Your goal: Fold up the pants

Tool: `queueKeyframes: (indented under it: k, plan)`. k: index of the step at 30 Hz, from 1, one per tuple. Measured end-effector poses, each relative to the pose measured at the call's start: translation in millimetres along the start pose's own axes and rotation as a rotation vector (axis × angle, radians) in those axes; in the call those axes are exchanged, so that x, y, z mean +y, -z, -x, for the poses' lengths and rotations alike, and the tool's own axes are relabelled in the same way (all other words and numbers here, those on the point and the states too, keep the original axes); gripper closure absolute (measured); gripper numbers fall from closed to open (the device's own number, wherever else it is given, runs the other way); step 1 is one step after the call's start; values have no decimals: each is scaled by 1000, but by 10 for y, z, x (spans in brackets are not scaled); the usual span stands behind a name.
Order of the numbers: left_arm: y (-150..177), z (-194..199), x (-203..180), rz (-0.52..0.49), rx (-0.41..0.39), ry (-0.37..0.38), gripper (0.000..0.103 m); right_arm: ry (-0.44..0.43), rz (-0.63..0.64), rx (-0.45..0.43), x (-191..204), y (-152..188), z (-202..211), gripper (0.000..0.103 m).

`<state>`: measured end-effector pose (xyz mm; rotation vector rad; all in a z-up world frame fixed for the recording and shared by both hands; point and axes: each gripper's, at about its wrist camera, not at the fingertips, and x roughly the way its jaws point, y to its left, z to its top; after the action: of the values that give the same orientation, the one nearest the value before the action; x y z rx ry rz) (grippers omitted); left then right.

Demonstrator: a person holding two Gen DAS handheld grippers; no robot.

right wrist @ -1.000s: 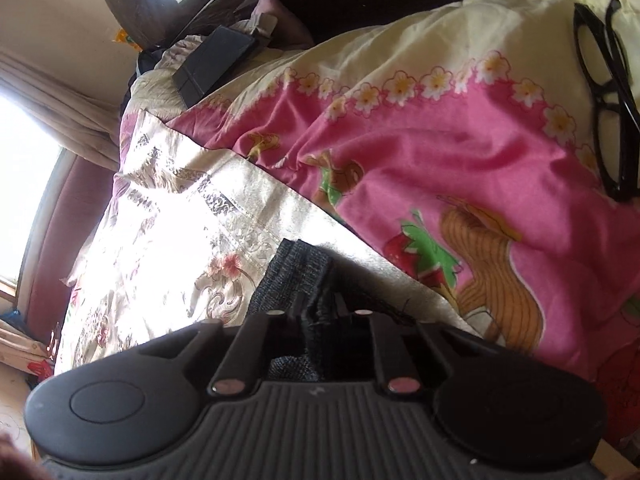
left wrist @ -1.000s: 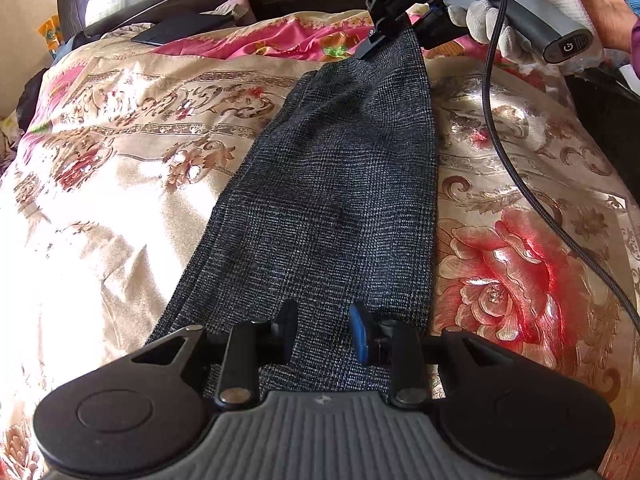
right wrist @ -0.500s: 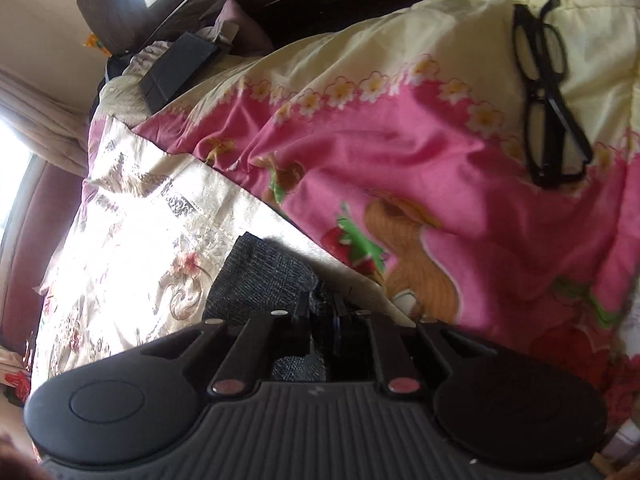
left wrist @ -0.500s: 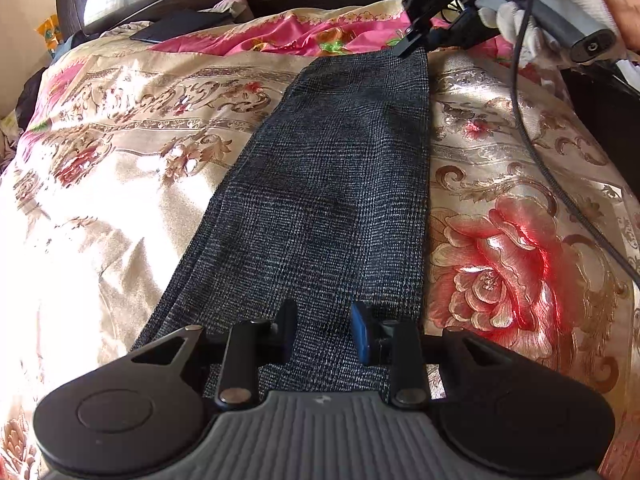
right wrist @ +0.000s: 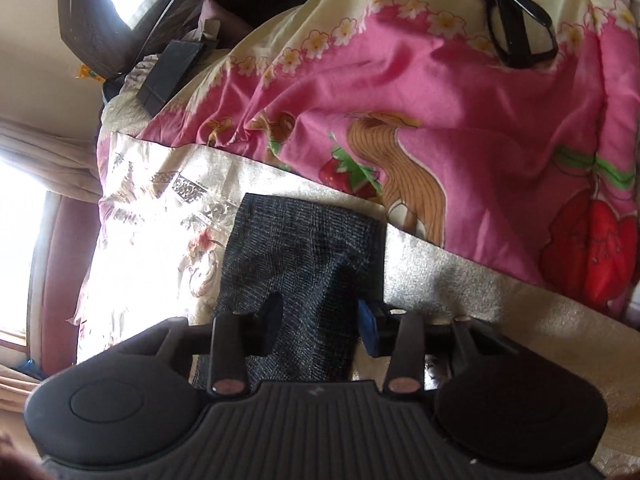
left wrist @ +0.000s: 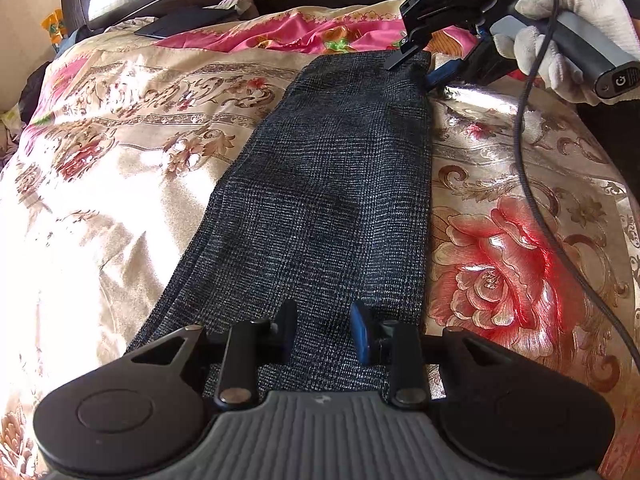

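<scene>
From the left wrist, the pants (left wrist: 328, 184) lie flat along the bed (left wrist: 120, 184), the left hand-held gripper (left wrist: 324, 330) seemingly clenched on their near end, while from the right wrist the right hand-held gripper (right wrist: 320, 320), jaws just opening, straddles their far end, released.

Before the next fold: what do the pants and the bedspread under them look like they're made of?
Pants: a matte, coarse woven cloth, wool-like, going by its fine grey check and dull surface. Bedspread: probably satin or brocade; the floral pattern throws bright glare.
</scene>
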<state>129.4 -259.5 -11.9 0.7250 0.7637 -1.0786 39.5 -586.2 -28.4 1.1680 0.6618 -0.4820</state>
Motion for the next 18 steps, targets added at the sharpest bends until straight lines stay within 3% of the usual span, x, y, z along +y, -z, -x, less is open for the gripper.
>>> queueKeyframes:
  k: [3, 6, 10, 15, 18]
  plan:
    - [12, -4, 7, 3, -3, 5, 59, -5, -46, -2, -105, -40, -48, 66]
    - [1, -23, 3, -20, 4, 6, 58, 22, 21, -17, -73, 0, -80, 74]
    - [15, -38, 27, -7, 0, 21, 58, -5, 20, -8, -122, 149, 98, 72]
    - [-36, -110, 18, 0, 4, 17, 58, -92, -62, -36, -166, 6, -302, 72]
    - [-57, -129, 3, -5, 0, 11, 58, -121, -83, -42, -118, -29, -314, 68]
